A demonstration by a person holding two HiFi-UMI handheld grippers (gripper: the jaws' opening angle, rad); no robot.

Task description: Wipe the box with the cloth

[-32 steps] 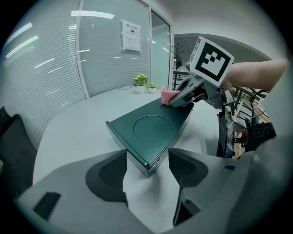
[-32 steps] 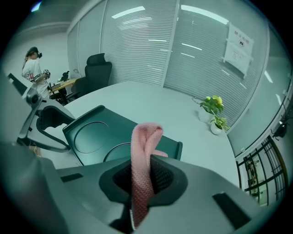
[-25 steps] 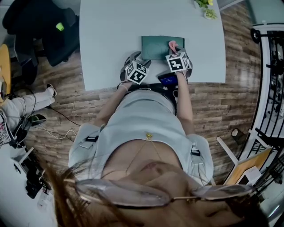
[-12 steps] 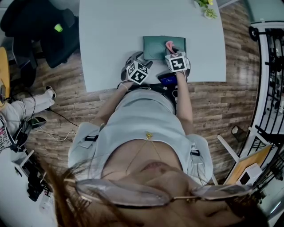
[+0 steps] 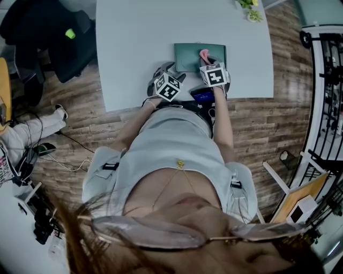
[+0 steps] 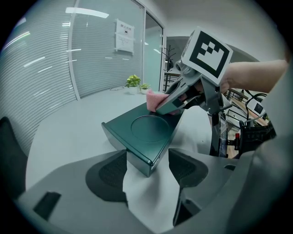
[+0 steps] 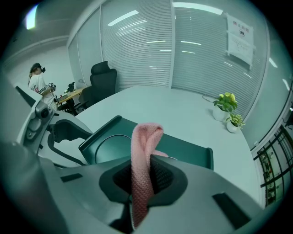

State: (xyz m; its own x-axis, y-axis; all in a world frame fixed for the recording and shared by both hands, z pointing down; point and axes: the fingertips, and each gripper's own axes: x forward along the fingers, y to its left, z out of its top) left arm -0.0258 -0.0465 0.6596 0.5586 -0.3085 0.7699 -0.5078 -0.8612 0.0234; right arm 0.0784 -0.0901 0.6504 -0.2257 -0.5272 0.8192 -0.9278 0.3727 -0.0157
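Observation:
A dark green flat box (image 5: 192, 58) lies near the front edge of the pale table (image 5: 139, 43). My right gripper (image 5: 208, 58) is shut on a pink cloth (image 5: 204, 54), which rests on the right part of the box's top. In the right gripper view the cloth (image 7: 144, 155) stands folded between the jaws of that gripper (image 7: 144, 179), over the box (image 7: 104, 140). My left gripper (image 5: 172, 70) sits at the box's near-left corner. It (image 6: 146, 170) is open, with the corner of the box (image 6: 145, 133) between its jaws and a gap on each side.
Small potted plants (image 5: 248, 9) stand at the table's far right corner. A black office chair (image 5: 61, 37) is left of the table, and a black rack (image 5: 327, 80) is to the right. A person (image 7: 37, 82) stands in the background.
My right gripper has slid the pink cloth a little to the left across the box's top. The left gripper has stayed at the box's corner.

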